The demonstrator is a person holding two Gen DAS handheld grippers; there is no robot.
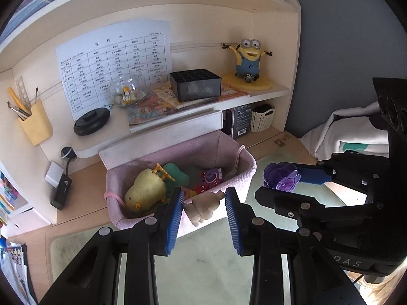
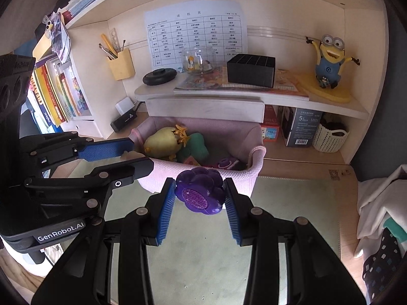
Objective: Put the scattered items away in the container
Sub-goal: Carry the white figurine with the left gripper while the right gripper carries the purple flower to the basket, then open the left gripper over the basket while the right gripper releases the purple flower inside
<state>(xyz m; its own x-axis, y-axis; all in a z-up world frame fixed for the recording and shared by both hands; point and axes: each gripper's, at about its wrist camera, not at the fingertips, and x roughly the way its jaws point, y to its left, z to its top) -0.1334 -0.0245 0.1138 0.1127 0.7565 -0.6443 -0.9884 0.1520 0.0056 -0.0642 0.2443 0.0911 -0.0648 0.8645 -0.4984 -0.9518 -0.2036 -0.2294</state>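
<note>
The left gripper (image 1: 204,212) is closed on a small beige toy (image 1: 203,209), its blue pads (image 1: 175,218) pressing the toy from both sides. It holds the toy in the air just at the near wall of the pink fabric basket (image 1: 245,178). The right gripper (image 2: 199,197) is closed on a purple flower-shaped toy (image 2: 199,193), clamped between its own blue pads (image 2: 166,211). This toy also hangs clear of the surface, in front of the basket's near rim.

The basket stands on the wooden desk (image 2: 305,170), at the far edge of a pale green desk mat (image 2: 292,203) and just below a white drawer (image 2: 206,108). Inside it lie a yellow plush chick (image 1: 146,190), a green plush piece (image 1: 178,175), an orange claw clip (image 1: 162,171) on top of the chick, and a purple-and-red toy (image 1: 209,179).

On the shelf above stand a black grid box (image 1: 195,84), a glass jar (image 1: 127,90), a black round lid (image 1: 91,120) and a yellow cartoon figure (image 1: 248,59).
</note>
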